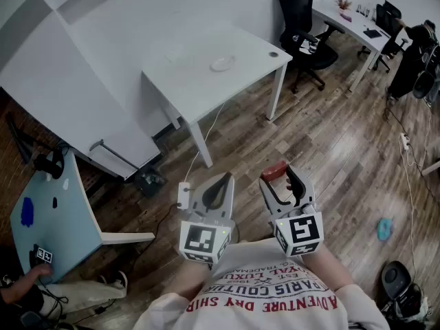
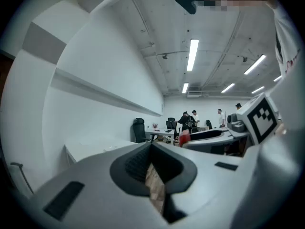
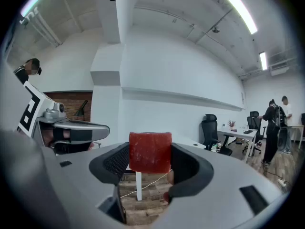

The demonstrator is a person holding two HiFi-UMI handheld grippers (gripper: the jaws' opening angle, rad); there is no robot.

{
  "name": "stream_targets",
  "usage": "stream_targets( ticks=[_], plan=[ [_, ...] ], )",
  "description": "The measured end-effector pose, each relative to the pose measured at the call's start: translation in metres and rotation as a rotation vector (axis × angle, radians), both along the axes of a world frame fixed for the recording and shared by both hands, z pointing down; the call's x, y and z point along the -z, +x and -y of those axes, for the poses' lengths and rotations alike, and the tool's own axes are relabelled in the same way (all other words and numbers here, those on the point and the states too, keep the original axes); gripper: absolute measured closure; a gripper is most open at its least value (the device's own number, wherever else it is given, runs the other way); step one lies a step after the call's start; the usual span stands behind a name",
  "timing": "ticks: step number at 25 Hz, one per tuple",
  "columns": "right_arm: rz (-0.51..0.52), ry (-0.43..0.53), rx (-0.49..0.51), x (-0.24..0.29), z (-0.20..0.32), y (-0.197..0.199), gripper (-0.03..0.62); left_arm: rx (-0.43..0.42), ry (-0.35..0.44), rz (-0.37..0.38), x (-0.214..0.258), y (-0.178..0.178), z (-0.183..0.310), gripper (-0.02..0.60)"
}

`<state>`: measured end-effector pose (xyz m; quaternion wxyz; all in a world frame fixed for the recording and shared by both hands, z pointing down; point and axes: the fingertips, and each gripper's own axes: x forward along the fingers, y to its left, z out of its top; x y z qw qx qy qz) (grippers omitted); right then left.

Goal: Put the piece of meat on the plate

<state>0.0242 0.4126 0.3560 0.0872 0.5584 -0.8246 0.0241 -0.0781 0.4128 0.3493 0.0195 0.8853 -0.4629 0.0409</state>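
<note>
A red block of meat (image 1: 273, 170) sits between the pads of my right gripper (image 1: 279, 175), which is shut on it and held in front of my chest. In the right gripper view the meat (image 3: 150, 151) fills the gap between the jaws of the right gripper (image 3: 150, 162). To its left, my left gripper (image 1: 221, 180) is shut with nothing in it; in its own view the left gripper (image 2: 155, 174) shows only a thin slit of floor between its jaws. The white plate (image 1: 223, 63) lies far ahead on a white table (image 1: 185, 84).
Wooden floor lies between me and the white table. A black office chair (image 1: 302, 26) and more desks (image 1: 354, 23) stand at the back right, with people (image 3: 276, 125) there. A light blue table (image 1: 45, 215) is at my left. A white cable (image 1: 206, 139) runs across the floor.
</note>
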Motion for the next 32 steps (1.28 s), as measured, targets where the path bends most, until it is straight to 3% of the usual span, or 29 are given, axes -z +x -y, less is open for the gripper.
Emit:
stream_targets(
  ticks=[16, 27, 32],
  plan=[
    [0.062, -0.048, -0.035, -0.015, 0.016, 0.001, 0.319, -0.021, -0.036, -0.021, -0.017, -0.001, 0.02, 0.575],
    [0.083, -0.059, 0.076, -0.022, 0.066, 0.029, 0.319, 0.017, -0.097, -0.017, -0.034, 0.033, 0.068, 0.575],
    [0.088, -0.072, 0.146, -0.022, 0.112, 0.062, 0.319, 0.103, -0.082, -0.017, -0.028, 0.061, 0.108, 0.575]
  ],
)
